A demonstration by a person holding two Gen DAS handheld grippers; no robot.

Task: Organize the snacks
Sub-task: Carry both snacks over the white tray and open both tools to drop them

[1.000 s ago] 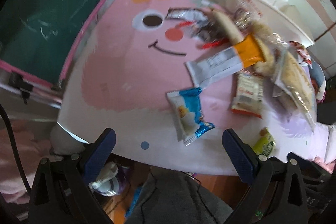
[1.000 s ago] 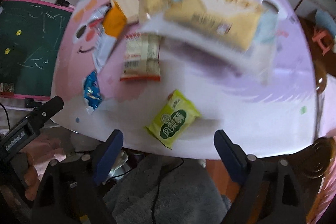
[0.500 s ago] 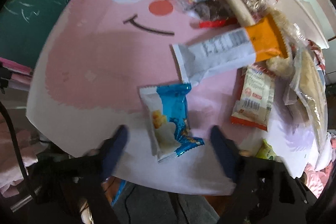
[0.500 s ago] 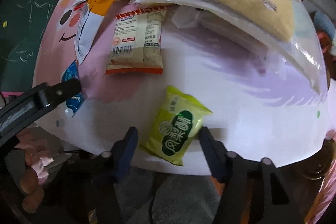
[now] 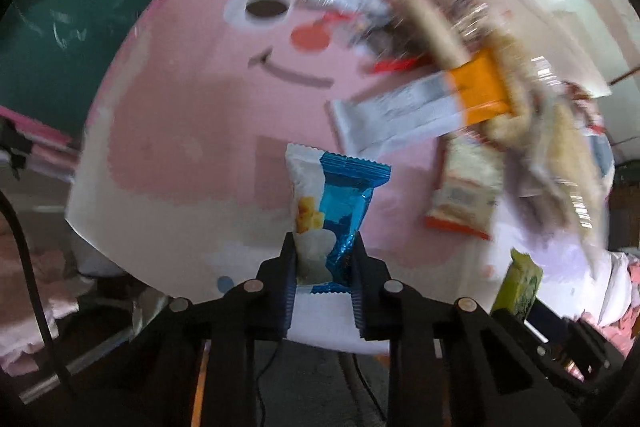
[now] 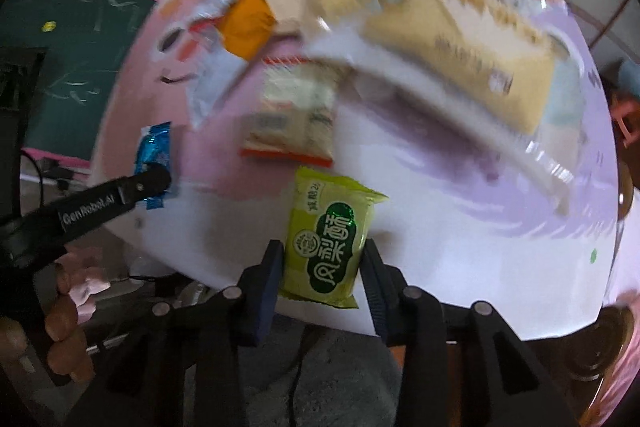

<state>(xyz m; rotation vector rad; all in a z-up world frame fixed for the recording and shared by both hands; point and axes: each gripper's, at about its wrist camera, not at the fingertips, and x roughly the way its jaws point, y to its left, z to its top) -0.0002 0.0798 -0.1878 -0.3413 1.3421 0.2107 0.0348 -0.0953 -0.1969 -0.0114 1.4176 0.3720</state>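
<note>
While far snack labels blur unreadably, left gripper [image 5: 323, 261] jaws just closed, clamping blue packet [image 5: 334, 215]; right gripper [image 6: 323, 273] jaws likewise, clamping green packet [image 6: 330, 241], Chinese-lettered.

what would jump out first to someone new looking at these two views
Each hand's tongs clamp a snack at the table's near edge: the left tongs pinch a blue and white packet, the right tongs a green pastry packet. Behind them, a heap of wrappers crowds the far side of the pink cartoon-face table.
</note>
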